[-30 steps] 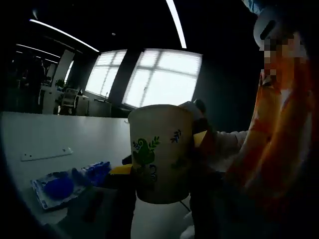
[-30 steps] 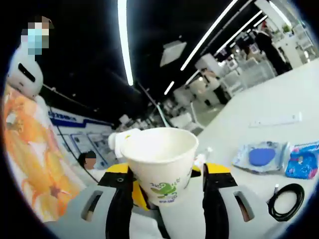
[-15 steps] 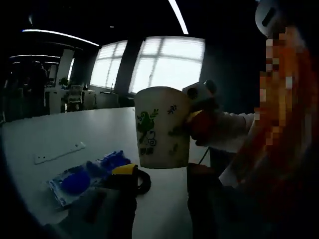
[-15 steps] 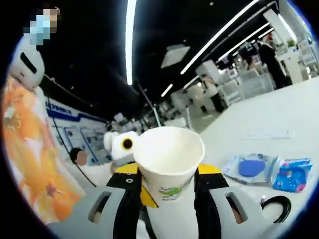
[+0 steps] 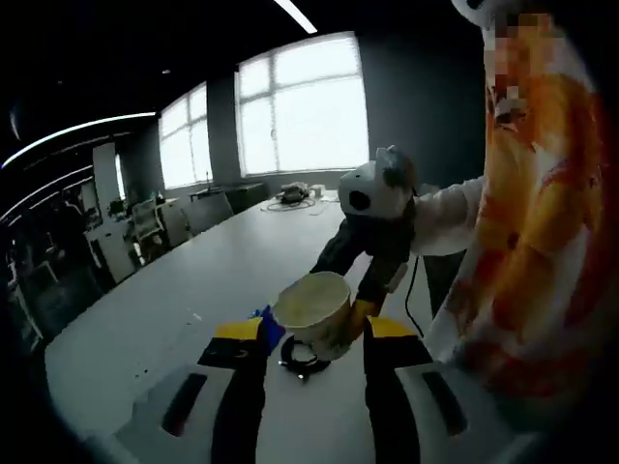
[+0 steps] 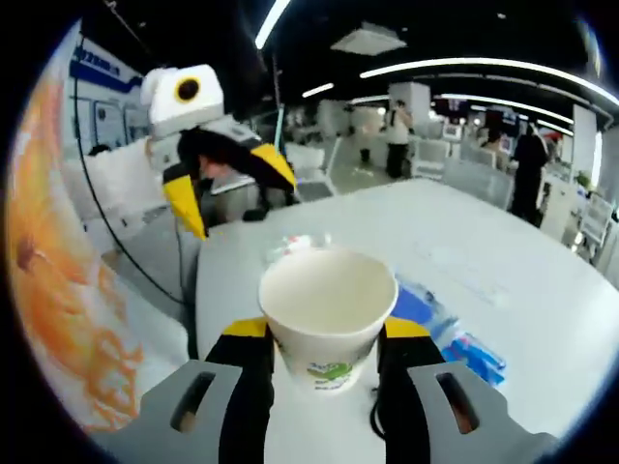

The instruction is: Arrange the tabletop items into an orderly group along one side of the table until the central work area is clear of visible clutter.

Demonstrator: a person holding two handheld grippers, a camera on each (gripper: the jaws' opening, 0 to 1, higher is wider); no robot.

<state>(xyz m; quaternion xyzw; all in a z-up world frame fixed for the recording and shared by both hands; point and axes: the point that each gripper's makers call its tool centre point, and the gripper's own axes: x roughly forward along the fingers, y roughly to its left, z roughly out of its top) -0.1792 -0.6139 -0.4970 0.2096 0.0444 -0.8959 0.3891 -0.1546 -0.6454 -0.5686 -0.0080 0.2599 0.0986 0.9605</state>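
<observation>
Reading the cup [image 6: 327,311], we find a green leafy print low on its white wall, its small lettering too blurred to read. Our right gripper [image 6: 324,338] clamps it upright above the table [image 6: 503,290], mouth open and empty. Our left gripper [image 5: 309,333] stands spread, holding nothing. Blue packets [image 6: 435,324] and a black cable [image 5: 300,362] lie below; broad bare tabletop stretches beyond.

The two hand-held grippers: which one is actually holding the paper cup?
The right hand-held gripper: the paper cup sits clamped between its yellow-tipped jaws. The left hand-held gripper hangs apart, up and to the left, with nothing between its jaws.
</observation>
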